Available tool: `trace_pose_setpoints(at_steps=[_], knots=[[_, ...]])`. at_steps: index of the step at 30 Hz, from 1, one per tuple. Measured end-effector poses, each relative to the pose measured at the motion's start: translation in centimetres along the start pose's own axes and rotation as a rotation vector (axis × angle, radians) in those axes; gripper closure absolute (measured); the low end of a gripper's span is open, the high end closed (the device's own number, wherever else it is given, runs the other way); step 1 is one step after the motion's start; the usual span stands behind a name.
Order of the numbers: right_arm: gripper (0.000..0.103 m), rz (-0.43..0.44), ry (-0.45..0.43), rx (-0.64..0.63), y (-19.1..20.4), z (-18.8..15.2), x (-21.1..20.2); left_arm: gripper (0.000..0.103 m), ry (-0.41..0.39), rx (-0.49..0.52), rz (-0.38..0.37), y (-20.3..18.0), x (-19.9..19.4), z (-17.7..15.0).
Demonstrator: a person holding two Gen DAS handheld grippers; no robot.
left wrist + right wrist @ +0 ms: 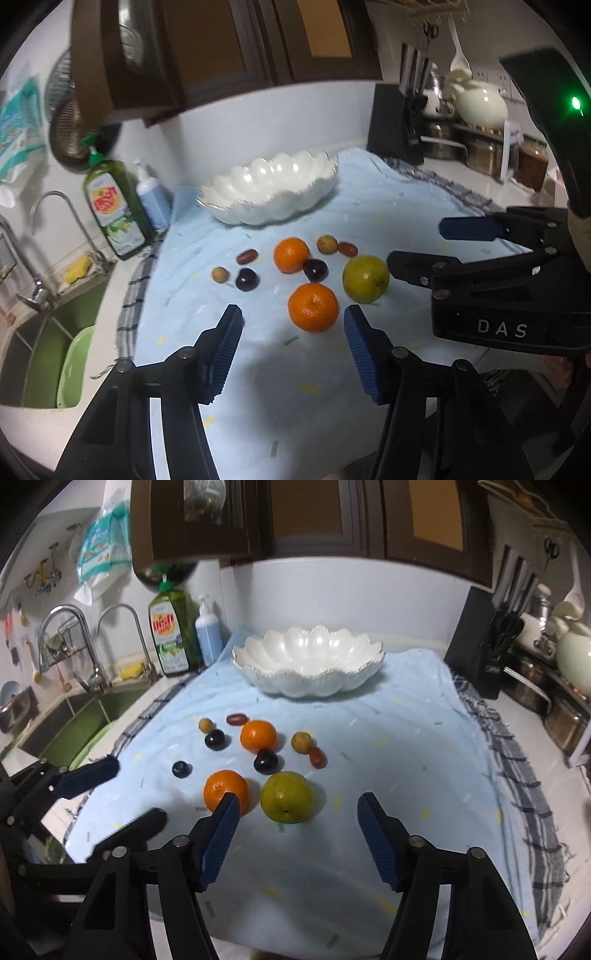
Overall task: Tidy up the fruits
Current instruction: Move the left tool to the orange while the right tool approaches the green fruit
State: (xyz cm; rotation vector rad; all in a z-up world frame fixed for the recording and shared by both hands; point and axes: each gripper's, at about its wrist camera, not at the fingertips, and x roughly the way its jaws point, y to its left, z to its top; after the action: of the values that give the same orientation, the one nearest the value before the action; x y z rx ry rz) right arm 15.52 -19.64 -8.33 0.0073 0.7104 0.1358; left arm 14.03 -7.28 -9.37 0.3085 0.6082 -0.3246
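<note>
Both jaws spread, empty. Left gripper (293, 350) faces the near orange (313, 307); right gripper (297, 834) faces the pear (287, 796). Bowl (308, 675) empty behind. Risk: fruits nearly touching; grippers may collide, fruit may roll.

a home kitchen is shown. a steel sink (85, 716) with curved taps (74, 642) is set into the tabletop at 9 o'clock, with a green dish-soap bottle (171, 635) and a pump dispenser (208, 631) beside it. dark wood cabinets (314, 517) are hung at 12 o'clock. a knife block (487, 646), steel pots (532, 686) and a cream teapot (576, 657) are seen at 3 o'clock.
</note>
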Motion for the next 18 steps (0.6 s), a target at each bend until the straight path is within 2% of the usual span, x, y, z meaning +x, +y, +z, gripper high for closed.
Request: trace_pose_setpoints(at_steps=[8,18], knots=[[0.043,0.004,0.098,-0.003,0.3,0.1,4.2,0.051,0.054,0.031,-0.082,0.3,4.0,-0.6],[0.046,0.013,0.167,0.021,0.1,0.3,7.1,0.051,0.100,0.055,-0.146,0.1,7.3,-0.4]])
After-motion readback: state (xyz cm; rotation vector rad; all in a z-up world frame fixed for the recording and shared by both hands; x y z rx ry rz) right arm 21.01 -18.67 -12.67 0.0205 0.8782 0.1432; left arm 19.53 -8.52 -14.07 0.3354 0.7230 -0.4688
